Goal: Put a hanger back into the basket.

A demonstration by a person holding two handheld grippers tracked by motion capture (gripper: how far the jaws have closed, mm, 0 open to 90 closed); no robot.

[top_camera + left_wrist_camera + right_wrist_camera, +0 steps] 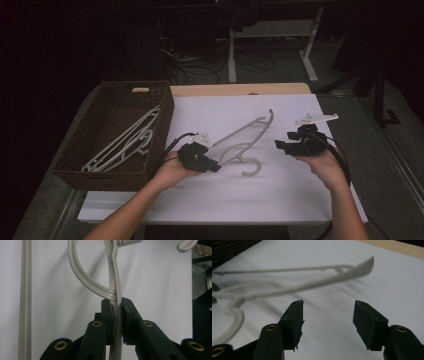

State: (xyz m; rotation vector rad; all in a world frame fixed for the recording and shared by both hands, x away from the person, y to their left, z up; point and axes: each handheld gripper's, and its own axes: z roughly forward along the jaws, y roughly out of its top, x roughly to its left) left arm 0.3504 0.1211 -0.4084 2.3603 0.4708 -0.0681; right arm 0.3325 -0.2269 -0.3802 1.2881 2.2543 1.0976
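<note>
A grey plastic hanger (245,137) lies on the white table sheet (280,195), hook toward the person. My left gripper (215,167) is shut on its near arm; in the left gripper view the thin bar of the hanger (117,315) runs between the two pads (110,315). My right gripper (278,144) hovers to the right of the hook, apart from it. In the right gripper view its jaws stand wide open with nothing between them (328,322), and the hanger (312,285) lies beyond them.
A dark wicker basket (75,160) at the left of the table holds several more grey hangers (127,140). A strip of bare wood (240,89) shows at the table's far edge. Desk legs and cables stand on the floor behind.
</note>
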